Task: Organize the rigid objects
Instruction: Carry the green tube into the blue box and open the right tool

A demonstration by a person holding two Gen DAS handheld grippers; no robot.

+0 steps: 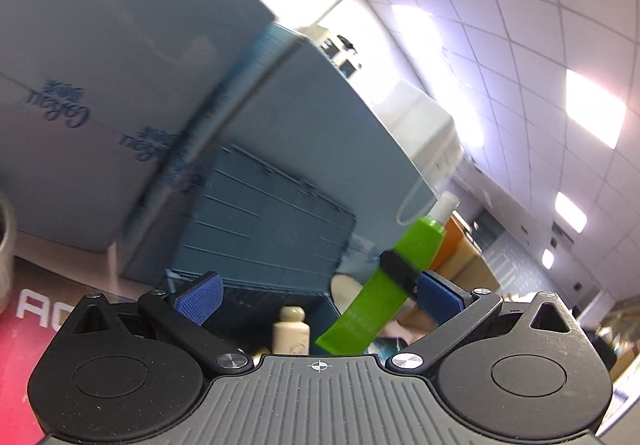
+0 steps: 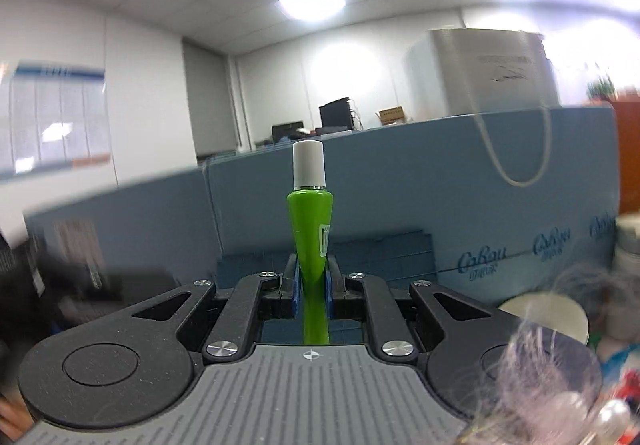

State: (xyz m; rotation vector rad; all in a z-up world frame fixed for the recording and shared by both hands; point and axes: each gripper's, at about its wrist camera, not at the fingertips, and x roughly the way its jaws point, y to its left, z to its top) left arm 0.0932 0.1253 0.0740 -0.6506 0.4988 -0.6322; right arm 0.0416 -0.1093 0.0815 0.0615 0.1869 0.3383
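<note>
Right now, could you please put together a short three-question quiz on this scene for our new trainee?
1. True or false: the right gripper is shut on the green tube.
2. What colour is the tube's cap? A) white B) red C) black
3. Fill in: in the left wrist view, the left gripper is ____, with nothing between its blue pads.

Key: 1 true; 2 A; 3 open. The tube appears in the left view too, held only by the right gripper, tilted, with a small beige bottle lower down.

left gripper (image 1: 318, 299) | black linkages, blue ribbed pads, silver screws, grey ridged body
</note>
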